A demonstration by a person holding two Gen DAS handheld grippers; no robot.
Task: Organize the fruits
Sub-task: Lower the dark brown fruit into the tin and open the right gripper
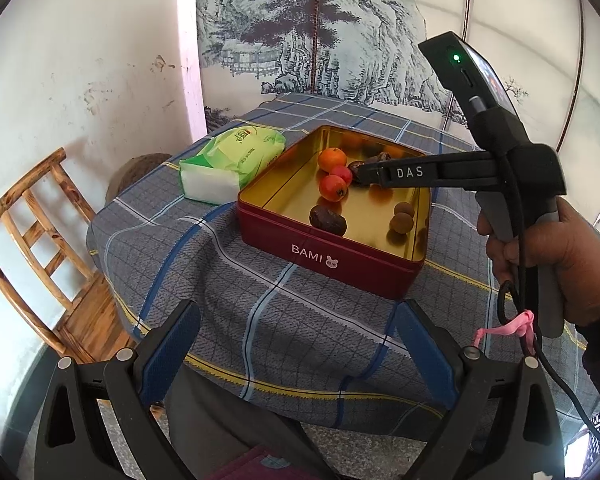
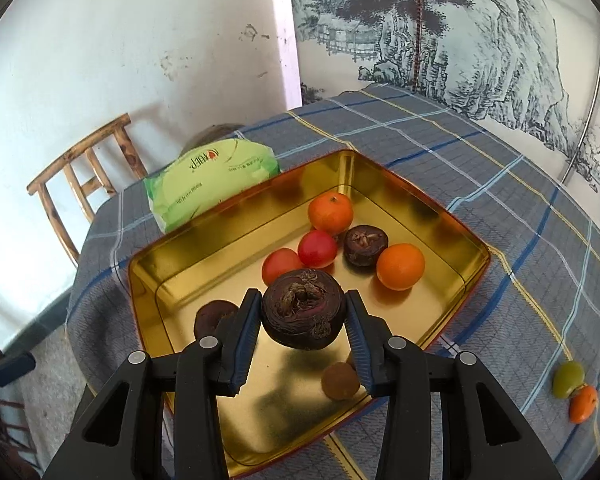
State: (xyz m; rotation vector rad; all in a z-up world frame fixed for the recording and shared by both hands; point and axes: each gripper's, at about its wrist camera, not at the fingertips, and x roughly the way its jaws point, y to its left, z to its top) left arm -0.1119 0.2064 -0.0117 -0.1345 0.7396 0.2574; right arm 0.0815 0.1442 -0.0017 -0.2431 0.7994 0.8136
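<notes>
A red tin with a gold inside (image 1: 328,258) (image 2: 476,240) stands on the checked tablecloth. In it lie two oranges (image 2: 331,212) (image 2: 401,266), two red tomatoes (image 2: 317,249), dark water chestnuts (image 2: 366,245) (image 1: 327,220) and brown longans (image 2: 340,381) (image 1: 402,216). My right gripper (image 2: 303,316) is shut on a dark water chestnut (image 2: 304,314) and holds it above the tin's middle; it also shows in the left wrist view (image 1: 358,174). My left gripper (image 1: 296,344) is open and empty, near the table's front edge, short of the tin.
A green tissue pack (image 1: 230,164) (image 2: 210,182) lies left of the tin. A green fruit (image 2: 567,378) and a small orange one (image 2: 583,404) lie on the cloth at the right. A wooden chair (image 1: 40,248) stands left of the table. A painted wall is behind.
</notes>
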